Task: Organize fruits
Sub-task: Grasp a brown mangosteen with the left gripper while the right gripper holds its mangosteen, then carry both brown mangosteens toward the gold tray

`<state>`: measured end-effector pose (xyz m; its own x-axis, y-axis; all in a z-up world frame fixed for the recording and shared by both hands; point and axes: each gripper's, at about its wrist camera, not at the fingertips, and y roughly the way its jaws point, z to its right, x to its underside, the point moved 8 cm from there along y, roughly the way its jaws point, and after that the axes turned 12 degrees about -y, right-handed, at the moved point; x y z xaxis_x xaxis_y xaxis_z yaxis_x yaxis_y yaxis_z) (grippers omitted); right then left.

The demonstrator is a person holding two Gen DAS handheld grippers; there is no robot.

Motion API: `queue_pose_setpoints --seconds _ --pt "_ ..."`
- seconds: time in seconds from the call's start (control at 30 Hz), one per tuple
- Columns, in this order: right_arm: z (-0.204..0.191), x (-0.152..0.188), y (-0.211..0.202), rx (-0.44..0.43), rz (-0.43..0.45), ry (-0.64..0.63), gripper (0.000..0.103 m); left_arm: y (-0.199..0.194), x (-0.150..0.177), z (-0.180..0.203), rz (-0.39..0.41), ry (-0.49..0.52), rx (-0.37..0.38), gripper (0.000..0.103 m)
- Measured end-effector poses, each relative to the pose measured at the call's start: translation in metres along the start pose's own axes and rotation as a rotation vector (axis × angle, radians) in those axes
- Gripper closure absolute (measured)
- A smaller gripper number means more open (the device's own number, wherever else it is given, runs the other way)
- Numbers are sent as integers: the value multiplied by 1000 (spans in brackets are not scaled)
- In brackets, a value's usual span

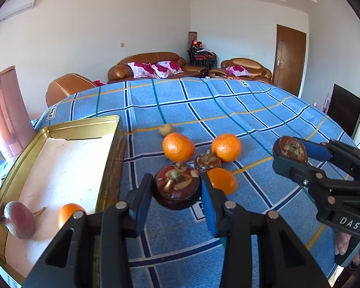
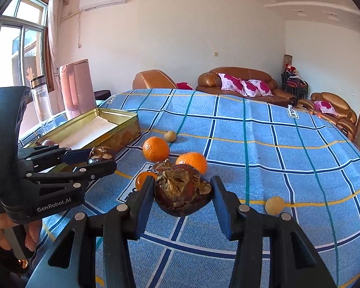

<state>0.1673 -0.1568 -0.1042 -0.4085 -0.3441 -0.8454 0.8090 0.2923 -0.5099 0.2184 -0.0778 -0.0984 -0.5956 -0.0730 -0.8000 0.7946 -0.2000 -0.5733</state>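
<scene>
My left gripper (image 1: 176,189) is shut on a dark brown mangosteen (image 1: 176,186), held above the blue checked cloth. My right gripper (image 2: 183,194) is shut on another mangosteen (image 2: 183,193); it also shows in the left wrist view (image 1: 290,148). A third mangosteen (image 1: 207,162) lies on the cloth among three oranges (image 1: 178,147) (image 1: 226,147) (image 1: 222,181). A gold tin tray (image 1: 108,120) at the left holds a reddish fruit (image 1: 19,219) and an orange (image 1: 69,213).
Small yellowish fruits lie on the cloth, one behind the oranges (image 1: 166,129) and one at the right (image 2: 274,205). A pink kettle (image 2: 78,86) and a clear bottle (image 2: 40,96) stand beyond the tray. Sofas stand behind the table.
</scene>
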Motion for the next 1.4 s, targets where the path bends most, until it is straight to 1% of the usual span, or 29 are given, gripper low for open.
queue_pose_setpoints --seconds 0.2,0.53,1.4 --pt "-3 -3 -4 0 33 -10 54 -9 -4 -3 51 -12 -5 62" --pt "-6 -7 -14 0 82 -27 54 -22 -7 0 118 2 -11 62" --pt "-10 -10 -28 14 157 -53 54 -45 -10 -2 231 -5 -31 62"
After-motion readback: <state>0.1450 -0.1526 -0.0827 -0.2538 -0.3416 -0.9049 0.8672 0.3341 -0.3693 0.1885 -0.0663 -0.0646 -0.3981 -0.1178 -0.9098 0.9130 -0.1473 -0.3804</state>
